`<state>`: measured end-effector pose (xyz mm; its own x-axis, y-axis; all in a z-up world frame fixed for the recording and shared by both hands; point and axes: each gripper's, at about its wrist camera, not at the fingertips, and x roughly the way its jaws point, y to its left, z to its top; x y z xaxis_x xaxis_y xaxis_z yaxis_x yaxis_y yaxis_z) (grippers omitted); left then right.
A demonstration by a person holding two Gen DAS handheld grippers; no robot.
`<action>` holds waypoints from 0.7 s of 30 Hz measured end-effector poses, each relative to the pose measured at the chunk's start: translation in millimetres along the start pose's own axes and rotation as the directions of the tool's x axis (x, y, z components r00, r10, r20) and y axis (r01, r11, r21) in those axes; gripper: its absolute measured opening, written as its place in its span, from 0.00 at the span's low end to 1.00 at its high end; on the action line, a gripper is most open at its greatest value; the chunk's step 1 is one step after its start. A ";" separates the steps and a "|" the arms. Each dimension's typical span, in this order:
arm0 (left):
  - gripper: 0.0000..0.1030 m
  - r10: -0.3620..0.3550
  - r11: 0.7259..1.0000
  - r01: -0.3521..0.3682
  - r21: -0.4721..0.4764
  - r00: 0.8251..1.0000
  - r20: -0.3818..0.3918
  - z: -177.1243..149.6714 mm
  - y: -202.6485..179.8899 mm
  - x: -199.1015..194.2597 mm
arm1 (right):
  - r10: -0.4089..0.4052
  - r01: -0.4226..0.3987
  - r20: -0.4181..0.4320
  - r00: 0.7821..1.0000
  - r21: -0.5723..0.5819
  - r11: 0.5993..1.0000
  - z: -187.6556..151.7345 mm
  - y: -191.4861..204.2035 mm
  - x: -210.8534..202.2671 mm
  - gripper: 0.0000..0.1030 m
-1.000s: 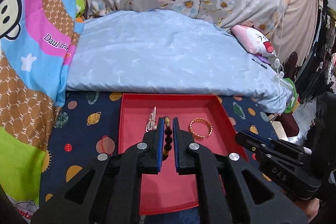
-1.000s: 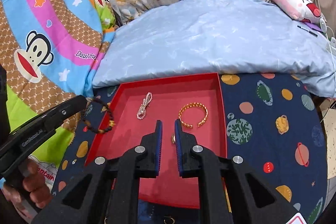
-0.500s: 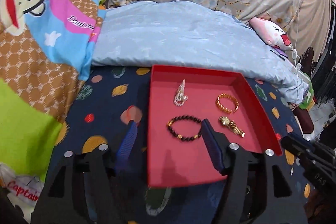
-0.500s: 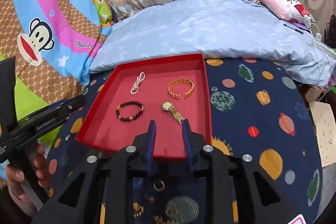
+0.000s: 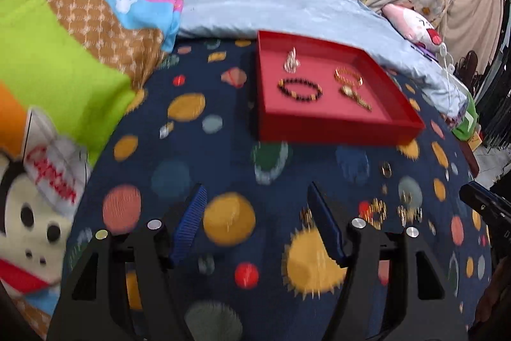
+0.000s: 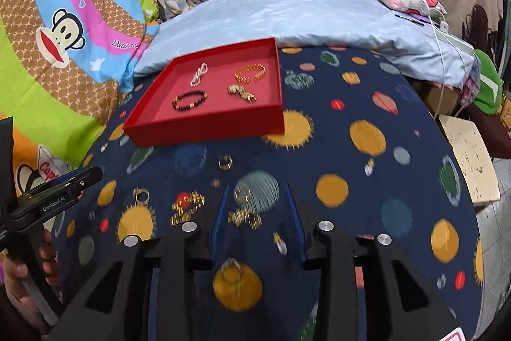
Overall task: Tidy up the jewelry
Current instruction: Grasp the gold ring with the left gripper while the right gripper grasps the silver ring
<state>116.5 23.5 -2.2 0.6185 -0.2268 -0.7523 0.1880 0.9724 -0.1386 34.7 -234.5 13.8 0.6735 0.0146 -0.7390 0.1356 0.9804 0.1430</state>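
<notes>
Navy planet-print bedspread (image 6: pixel 367 104) carries a shallow red tray (image 6: pixel 204 125) near its far edge, pale blue quilt (image 6: pixel 287 18) behind. Left tongs (image 5: pixel 255 210) gape wide and empty; right tongs (image 6: pixel 257 206), jaws just opening, stand narrow over blurred gold trinkets (image 6: pixel 244 214), gripping nothing.

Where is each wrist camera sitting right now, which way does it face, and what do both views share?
Left wrist: behind the open left gripper, angled down over the planet-print sheet; red tray ahead-right; right gripper's tip at the right edge.
Right wrist: behind the open right gripper, angled down at loose gold jewelry between its fingers; tray ahead-left; left gripper and the hand holding it at the left edge.
Shared: tray with black bead bracelet, gold bangle, gold watch, pearl strand.
</notes>
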 end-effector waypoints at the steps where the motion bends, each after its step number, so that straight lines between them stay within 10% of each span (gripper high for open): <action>1: 0.62 -0.007 1.000 0.007 -0.003 1.000 -0.011 -6.9 -0.7 -1.4 | -0.004 0.004 -0.006 1.000 0.008 1.000 -6.9 -2.1 -3.0 0.35; 21: 0.69 0.015 0.999 -0.017 -0.035 0.998 -0.065 -34.9 -32.8 10.1 | 0.006 -0.001 -0.071 0.997 0.075 0.997 -58.5 -19.5 -11.8 0.36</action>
<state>90.0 -8.7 -27.7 0.5707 -0.2083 -0.7943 0.1505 0.9774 -0.1481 -18.4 -242.4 -18.8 0.6209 0.0349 -0.7831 0.1888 0.9629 0.1927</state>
